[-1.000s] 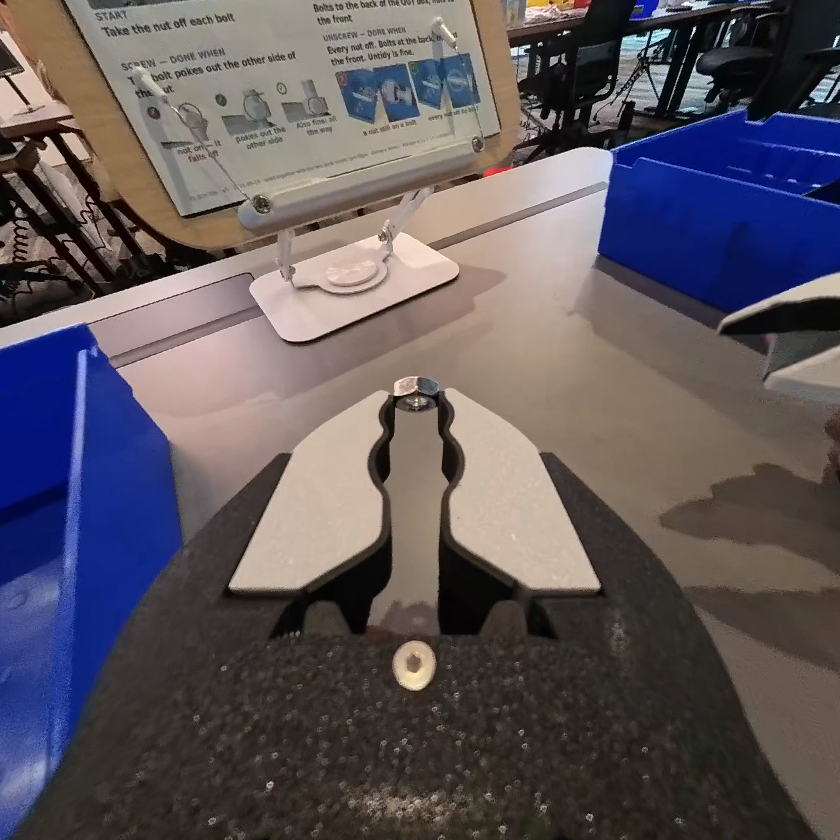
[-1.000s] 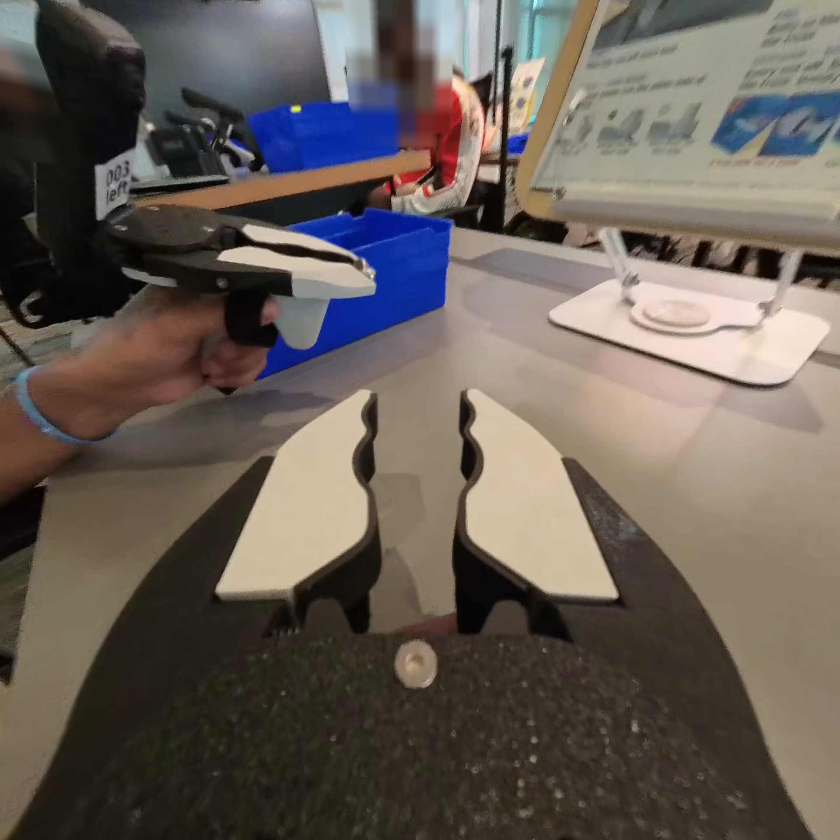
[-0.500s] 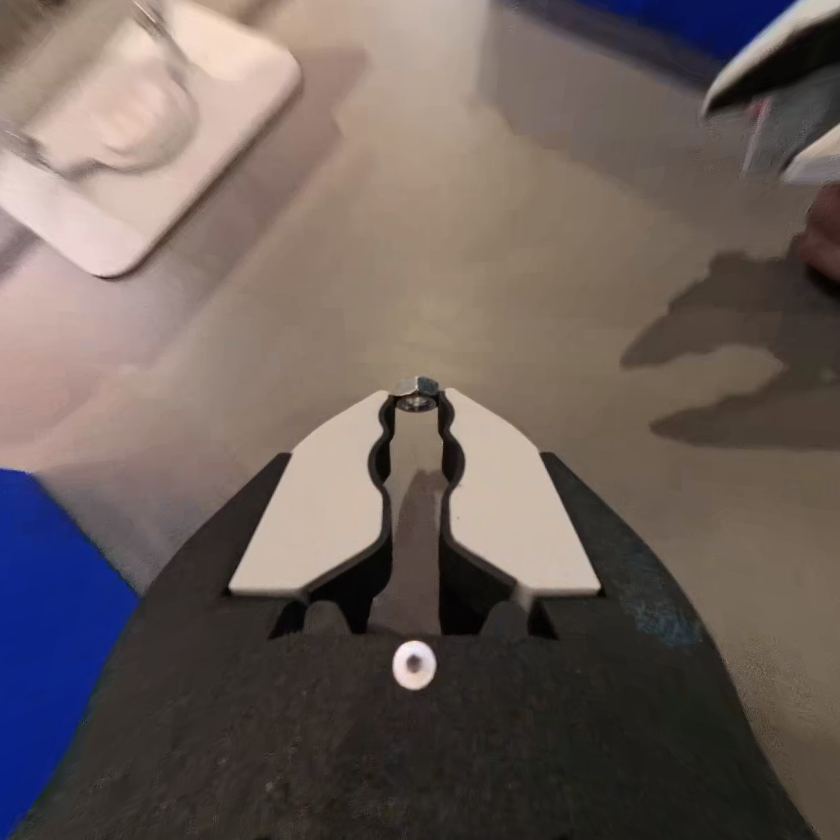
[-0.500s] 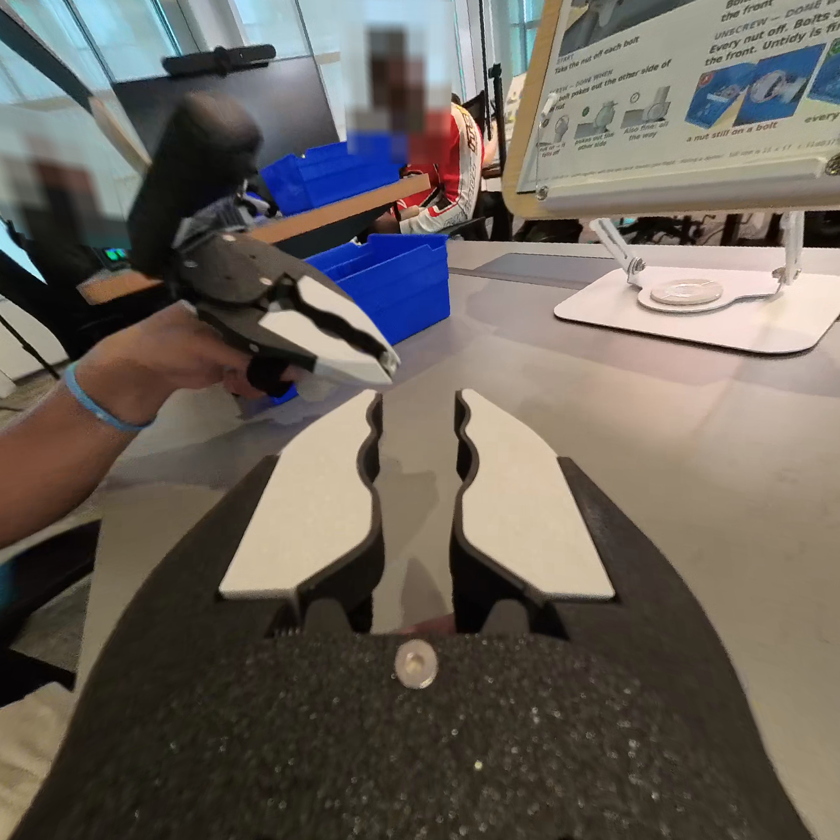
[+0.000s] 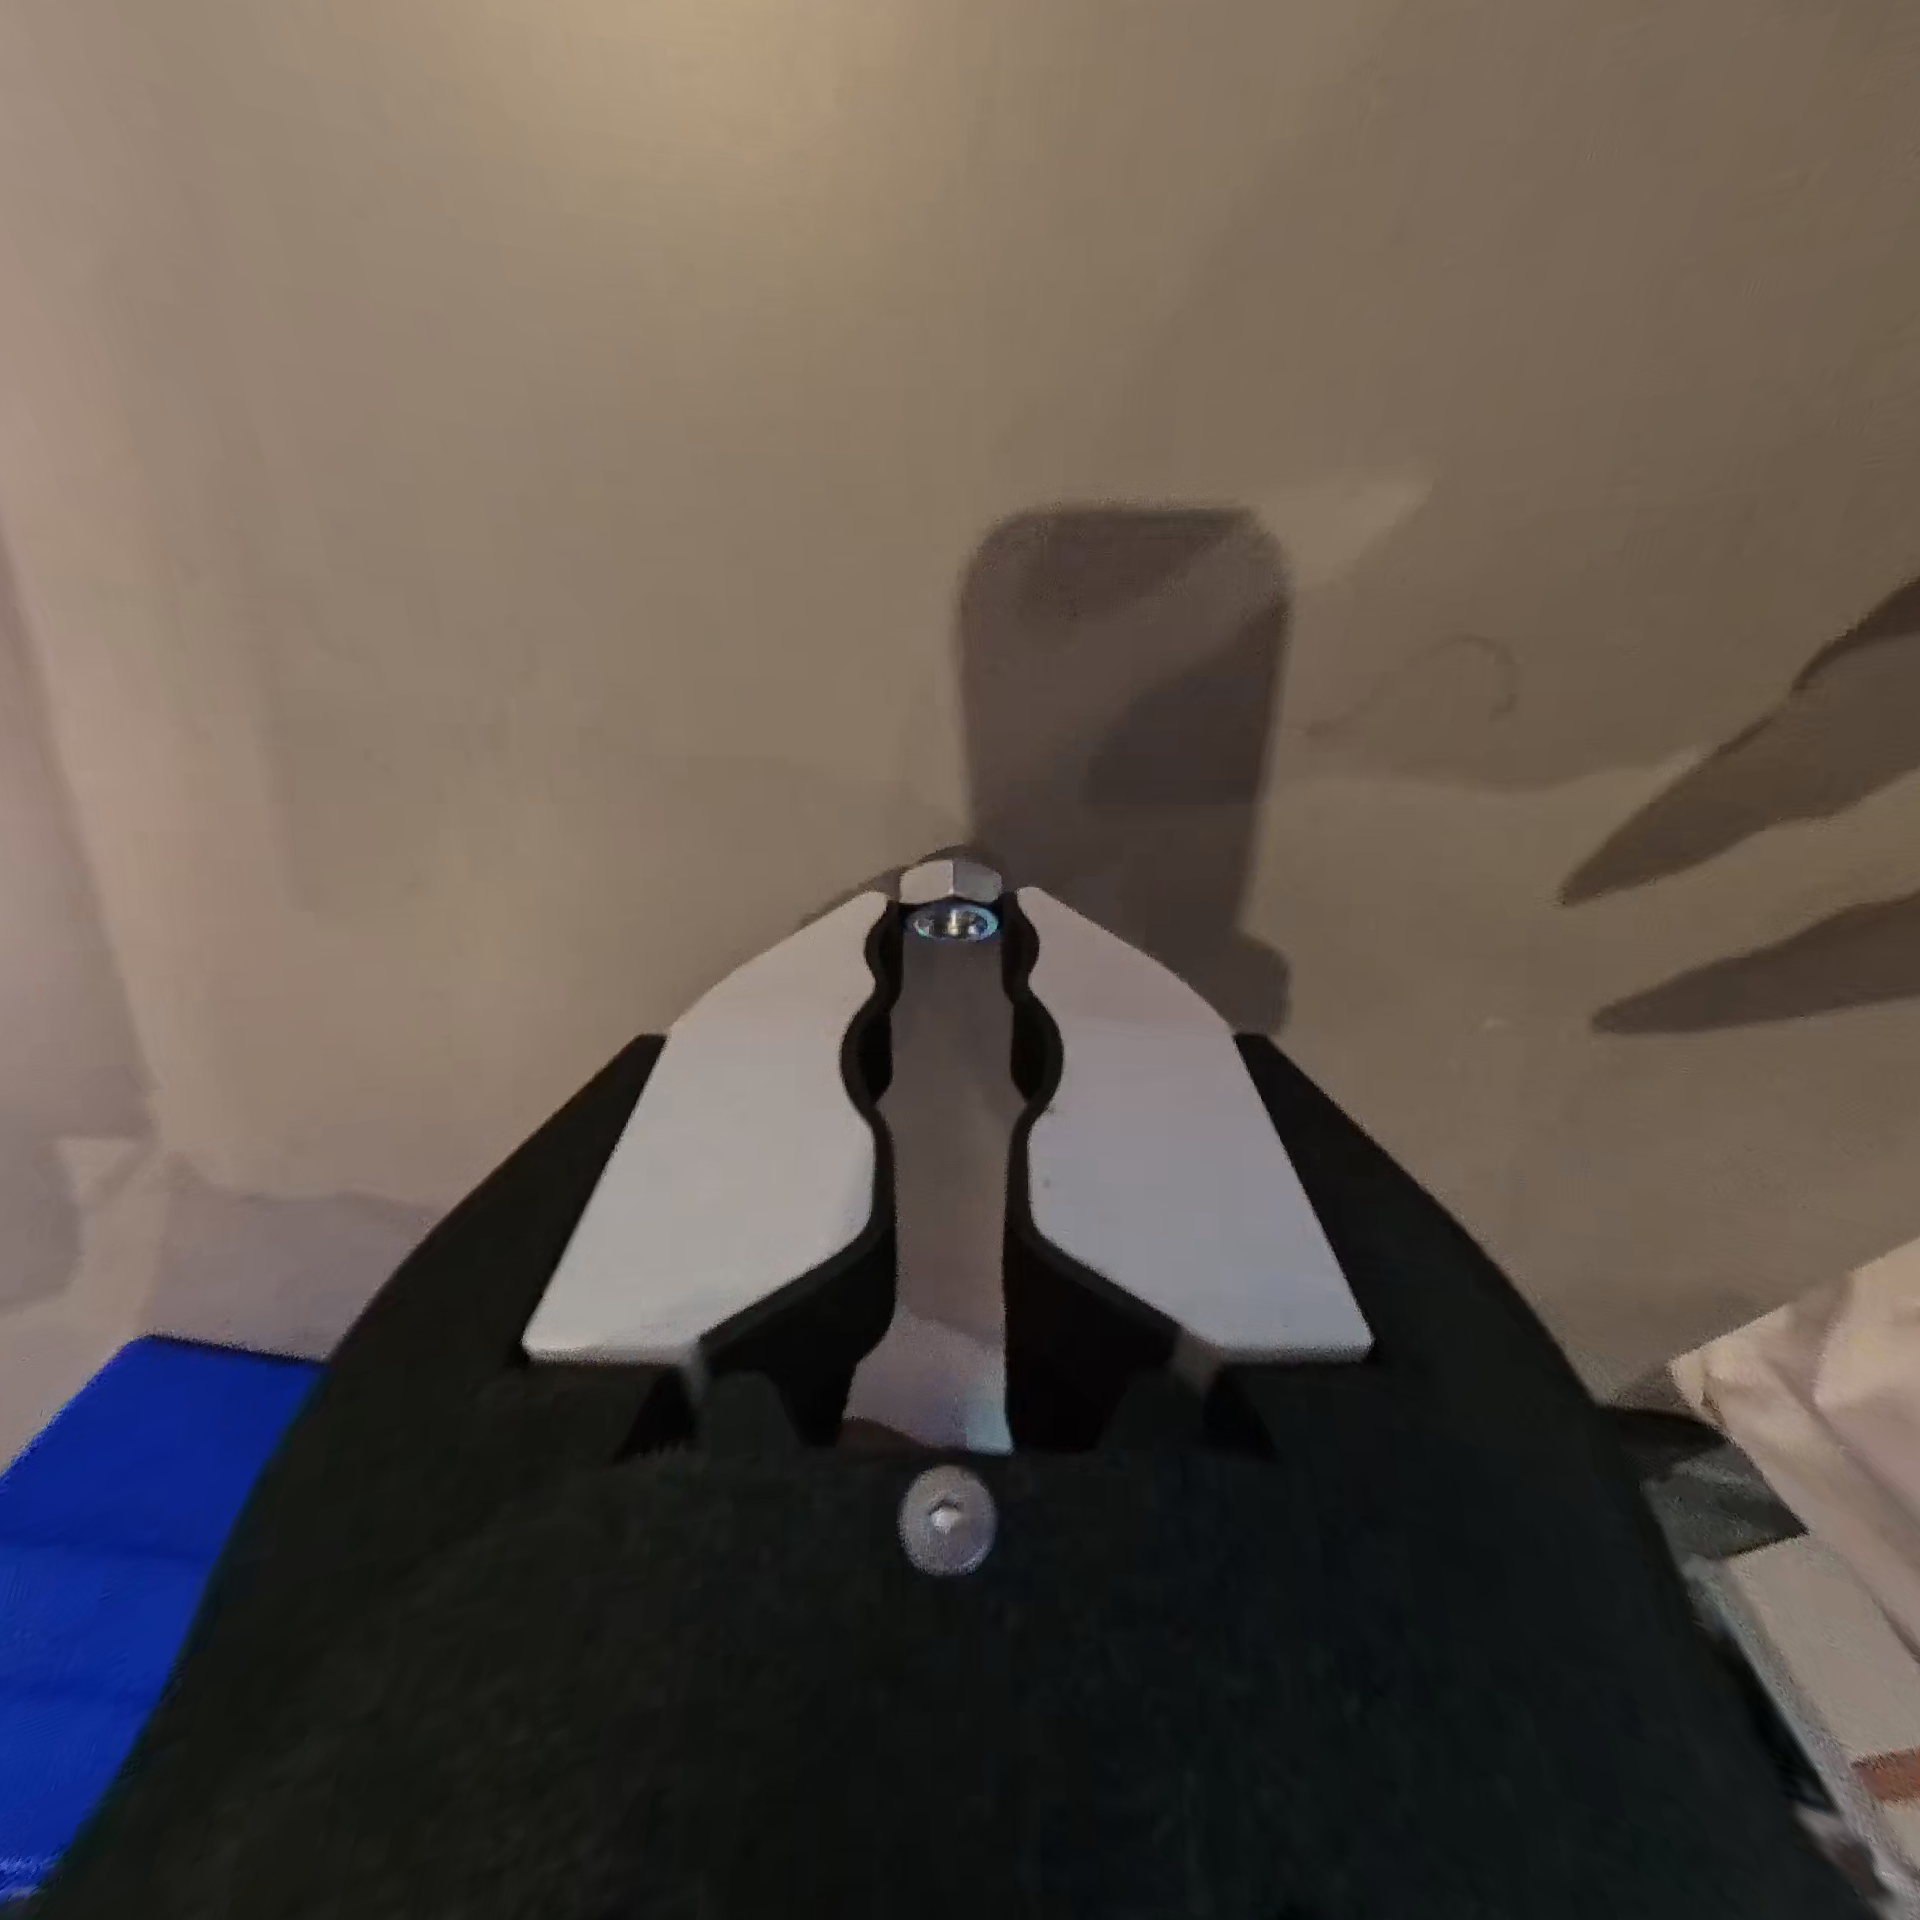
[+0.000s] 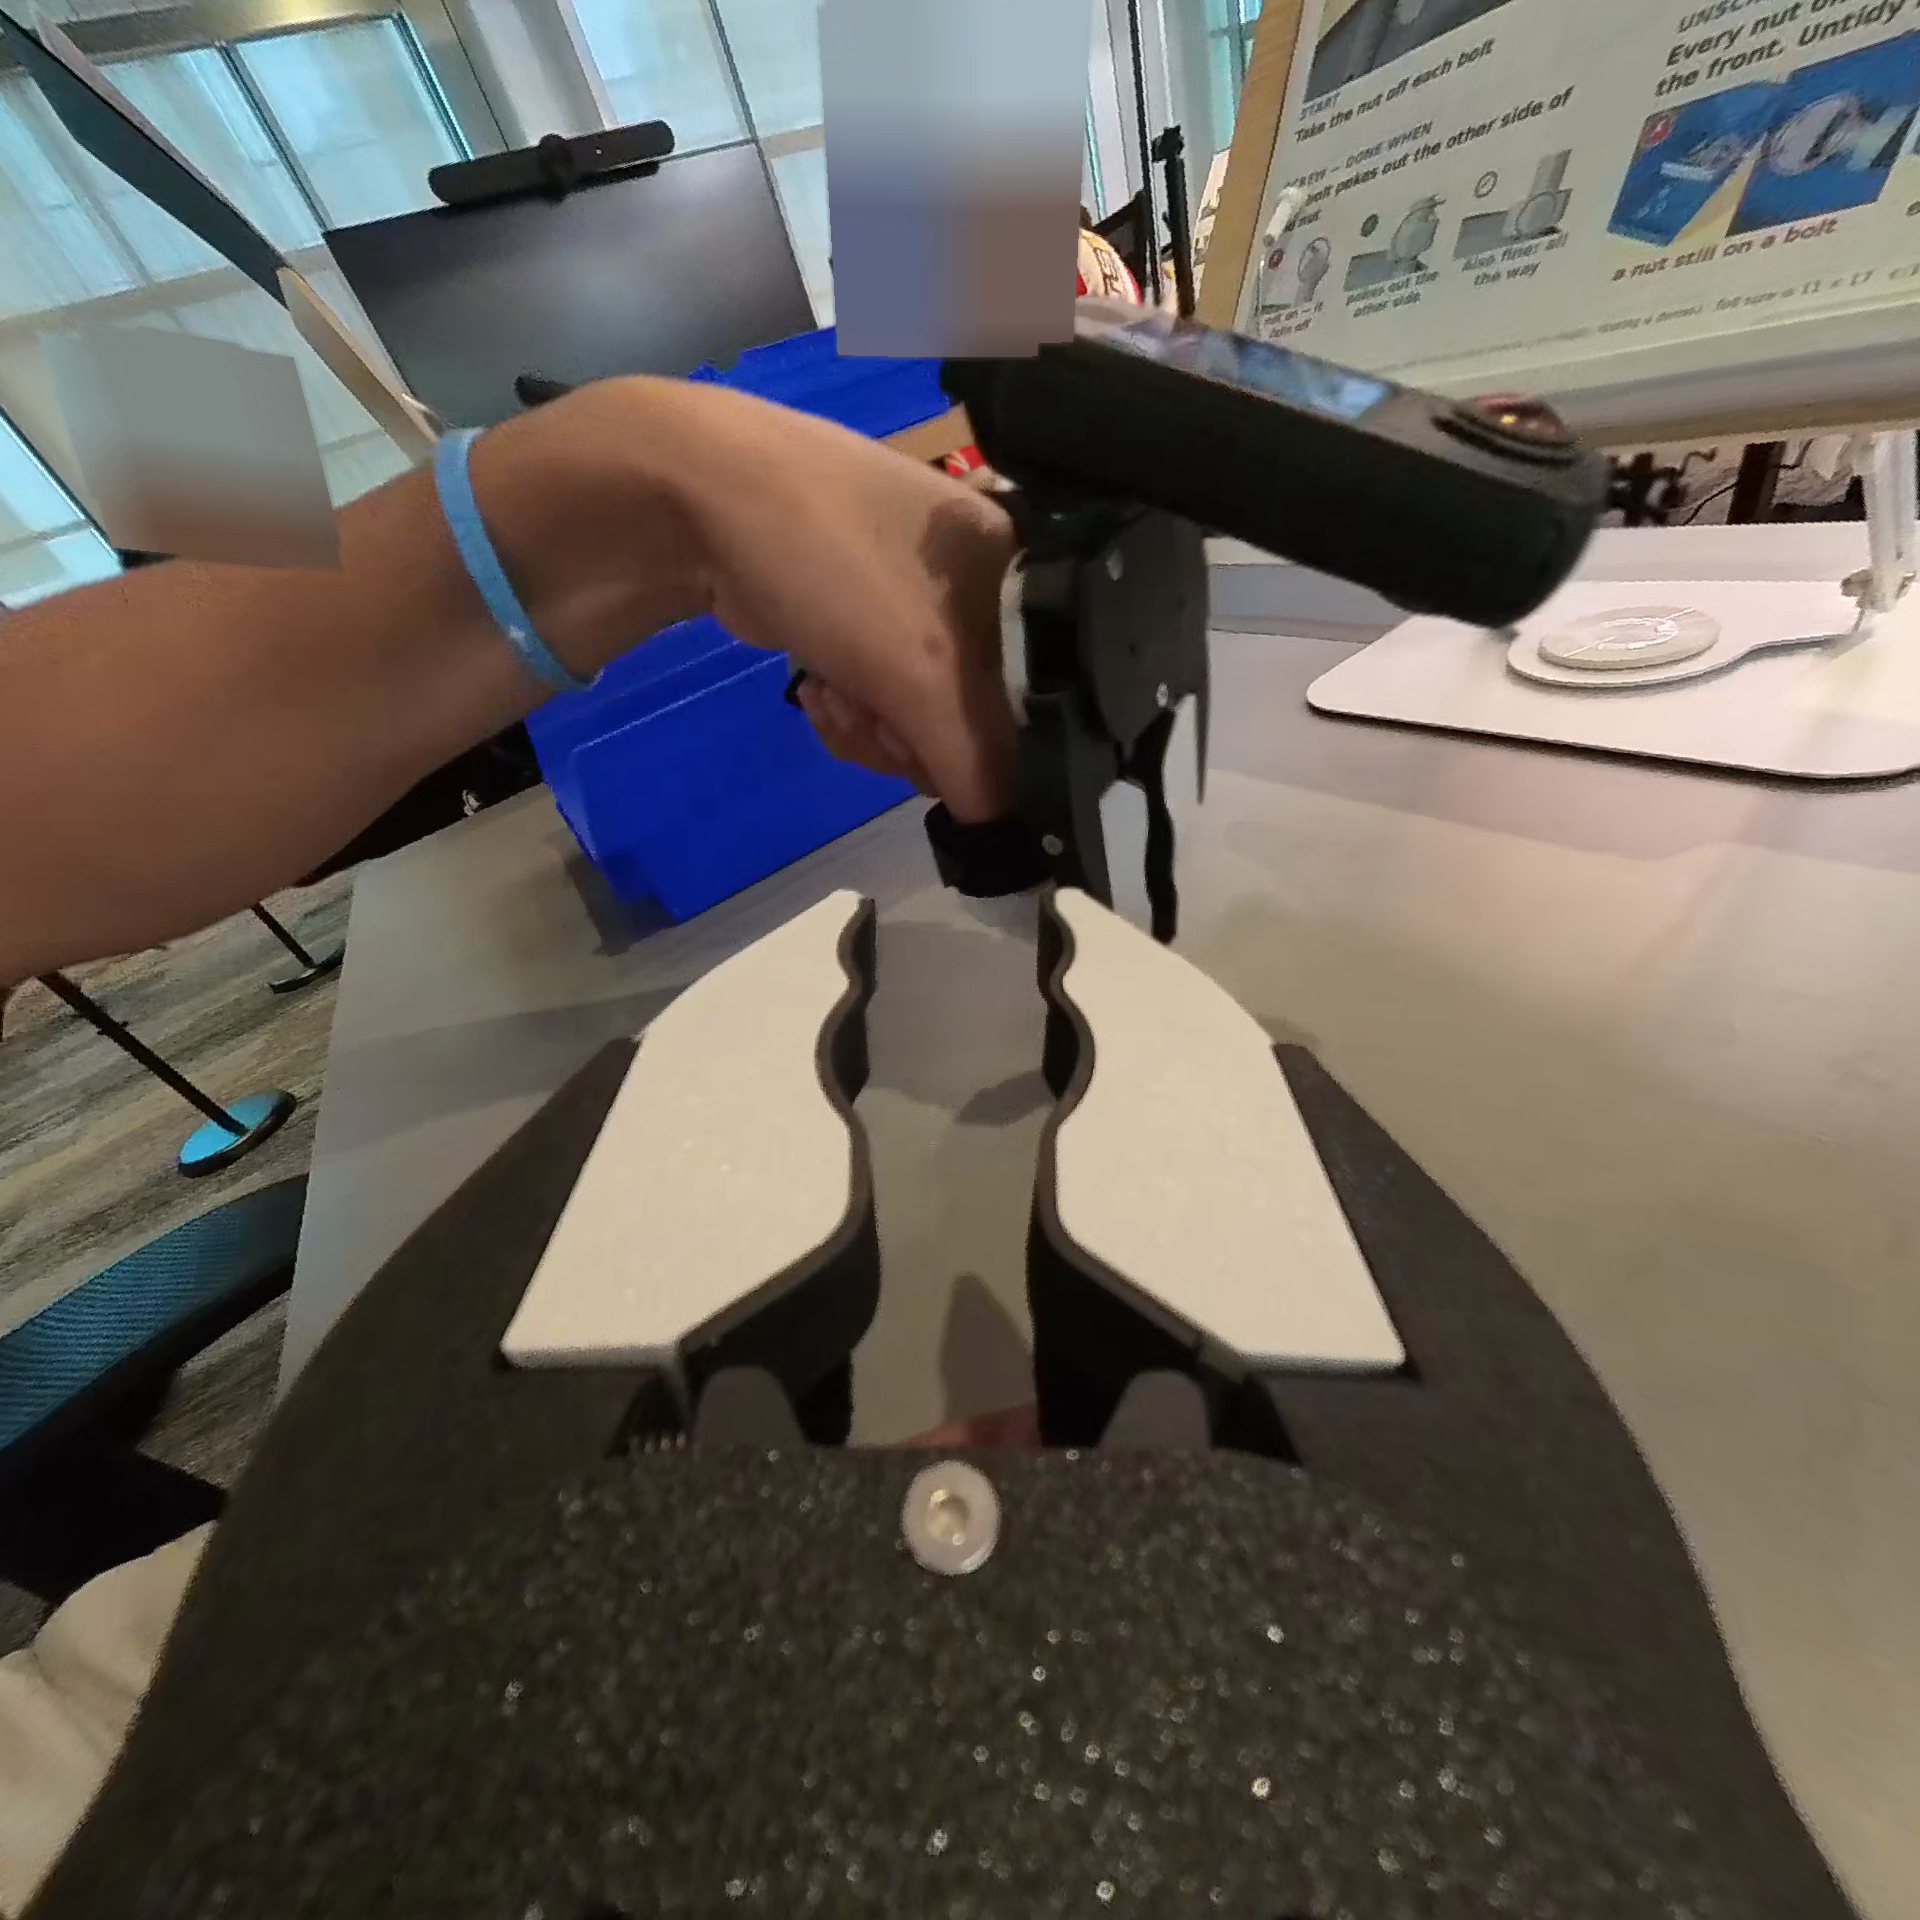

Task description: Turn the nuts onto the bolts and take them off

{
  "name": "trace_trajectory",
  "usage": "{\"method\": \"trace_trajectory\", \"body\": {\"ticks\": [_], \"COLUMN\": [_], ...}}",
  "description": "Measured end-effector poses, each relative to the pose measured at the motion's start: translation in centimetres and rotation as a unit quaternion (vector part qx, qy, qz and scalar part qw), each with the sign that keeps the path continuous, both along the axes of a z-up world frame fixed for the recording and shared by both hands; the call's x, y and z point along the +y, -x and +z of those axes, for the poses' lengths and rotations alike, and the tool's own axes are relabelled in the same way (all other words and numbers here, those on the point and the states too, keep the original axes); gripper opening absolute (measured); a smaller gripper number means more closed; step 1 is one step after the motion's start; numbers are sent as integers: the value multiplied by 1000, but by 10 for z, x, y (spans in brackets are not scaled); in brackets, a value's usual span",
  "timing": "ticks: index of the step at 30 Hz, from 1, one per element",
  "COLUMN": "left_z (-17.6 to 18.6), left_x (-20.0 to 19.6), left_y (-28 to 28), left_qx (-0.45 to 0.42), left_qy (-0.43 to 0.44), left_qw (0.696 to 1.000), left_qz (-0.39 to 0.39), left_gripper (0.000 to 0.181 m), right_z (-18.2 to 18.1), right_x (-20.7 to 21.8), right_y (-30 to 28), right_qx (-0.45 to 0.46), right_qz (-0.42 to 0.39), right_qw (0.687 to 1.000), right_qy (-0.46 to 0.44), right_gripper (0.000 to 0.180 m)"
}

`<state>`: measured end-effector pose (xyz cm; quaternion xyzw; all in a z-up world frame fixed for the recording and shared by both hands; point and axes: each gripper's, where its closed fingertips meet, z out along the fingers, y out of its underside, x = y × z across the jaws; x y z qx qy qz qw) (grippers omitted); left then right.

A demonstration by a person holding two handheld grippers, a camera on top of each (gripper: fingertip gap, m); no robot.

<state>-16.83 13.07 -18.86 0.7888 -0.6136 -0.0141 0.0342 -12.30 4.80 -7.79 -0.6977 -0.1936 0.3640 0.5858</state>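
A small silver hex nut [image 5: 950, 906] sits pinched at the very tips of the left gripper [image 5: 950, 920], its threaded bore facing back along the narrow gap between the jaws. Beyond those tips lies the grey table [image 5: 623, 520] (this gripper points steeply down at it). The right gripper [image 6: 956, 925] holds nothing, jaws spread; just past its tips the person's hand [image 6: 831, 603] grips the left tool, a blue bin [image 6: 707, 769] behind.
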Motion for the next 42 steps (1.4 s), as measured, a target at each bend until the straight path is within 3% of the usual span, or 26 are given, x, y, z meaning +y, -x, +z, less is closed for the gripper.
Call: {"method": "trace_trajectory", "body": {"ticks": [10,12,14,16,18,21,23,26,31,34,38,42], "left_z": [-2,5,21,43,61,78,80,80,85,77,78,76], "left_x": [2,6,7,6,7,5,-4,-13,-13,-13,-14,-15], "left_y": [-11,-10,-13,-11,5,47,74,90,96,99,98,96], "left_qx": [19,-12,-97,-210,-312,-432,-477,-472,-468,-465,-479,-475], "left_qy": [1,-25,-50,-99,-167,-274,-325,-363,-404,-387,-367,-363], "left_qw": [999,999,994,972,929,826,767,755,744,752,751,758], "left_qz": [-30,-24,3,36,108,236,281,276,253,262,269,262], "left_gripper": [25,27,30,34,35,33,22,33,32,33,33,34], "right_z": [-3,-3,-2,-1,-5,-11,-16,-23,-25,-21,-46,-72], "right_x": [-1,-1,0,1,4,8,10,12,14,25,50,67], "right_y": [2,1,0,-2,-4,-7,-10,-12,-4,11,18,18], "right_qx": [-6,-7,-3,-2,-15,-48,-78,-114,-185,-328,-568,-637], "right_qz": [6,5,2,-4,-17,-39,-54,-72,-49,28,180,307], "right_qw": [1000,1000,1000,1000,1000,998,995,991,981,944,801,706], "right_qy": [5,4,4,3,6,3,-1,-3,1,-26,-58,-34], "right_gripper": [29,29,29,28,29,29,29,29,31,33,41,35]}}
